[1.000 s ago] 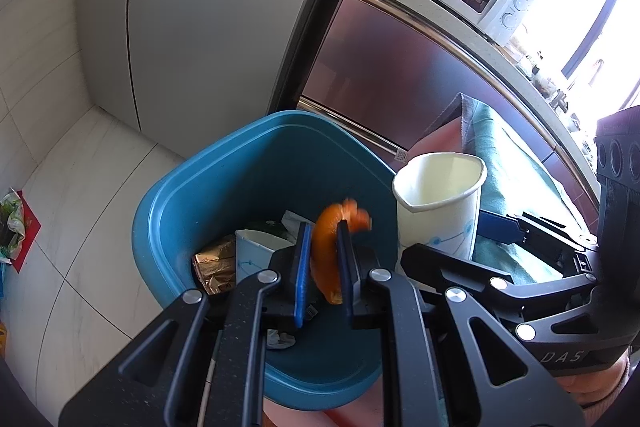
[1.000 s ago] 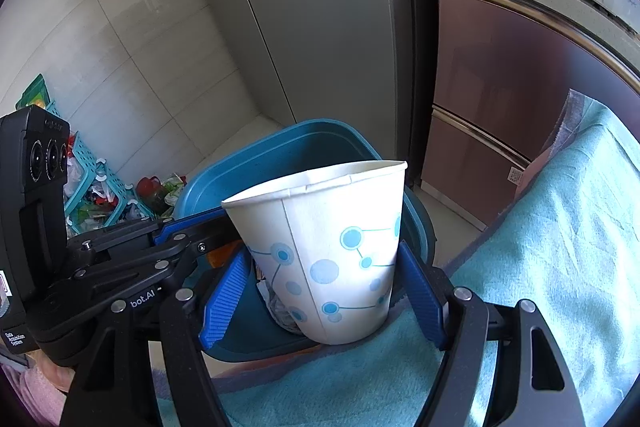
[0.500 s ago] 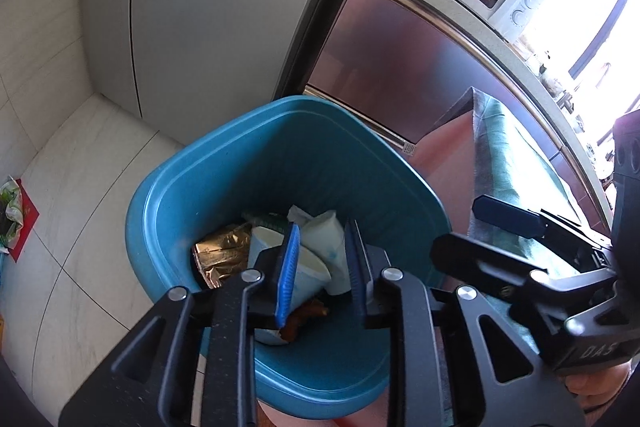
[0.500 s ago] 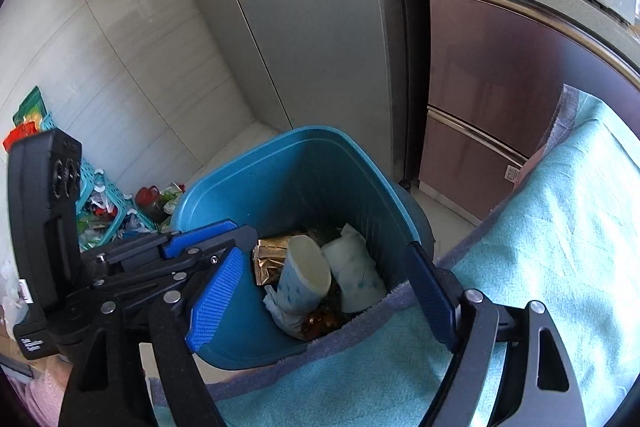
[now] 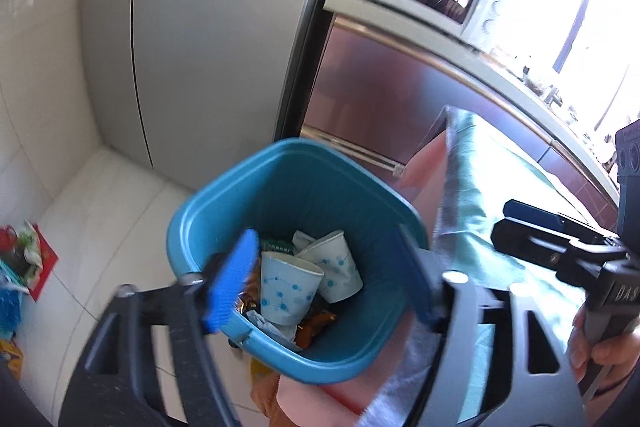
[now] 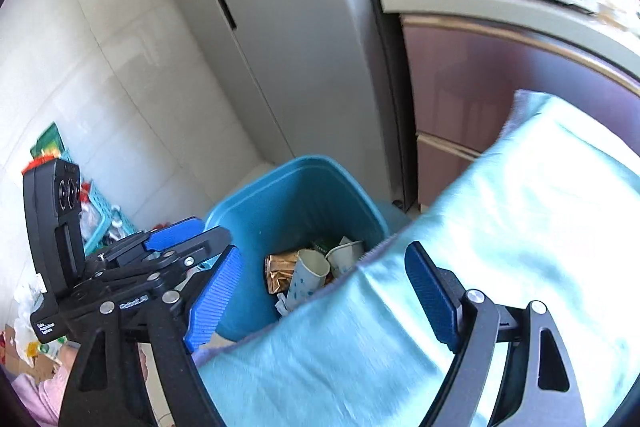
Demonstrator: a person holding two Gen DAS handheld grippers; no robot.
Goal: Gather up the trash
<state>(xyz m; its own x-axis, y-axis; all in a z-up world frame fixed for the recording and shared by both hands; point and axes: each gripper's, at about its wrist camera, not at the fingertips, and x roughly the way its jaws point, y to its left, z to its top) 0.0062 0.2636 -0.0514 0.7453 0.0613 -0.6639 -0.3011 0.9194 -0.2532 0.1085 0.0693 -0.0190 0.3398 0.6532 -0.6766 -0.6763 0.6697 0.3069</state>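
A: How are the grippers seen?

B: The left gripper (image 5: pixel 324 279) is opening, nothing between its blue pads; the right gripper (image 6: pixel 320 291) is spread wide, empty.

A: And the trash?

B: Two white dotted paper cups (image 5: pixel 308 281) and orange peel (image 5: pixel 316 325) are found inside the blue plastic bin (image 5: pixel 224 203), beside the teal cloth-covered table (image 6: pixel 520 227).

Pale tiled floor (image 5: pixel 100 203) carries blue bin (image 5: pixel 280 163) beside table edge; light teal cloth (image 6: pixel 520 227) covers table; coloured clutter (image 5: pixel 20 267) on floor by wall.
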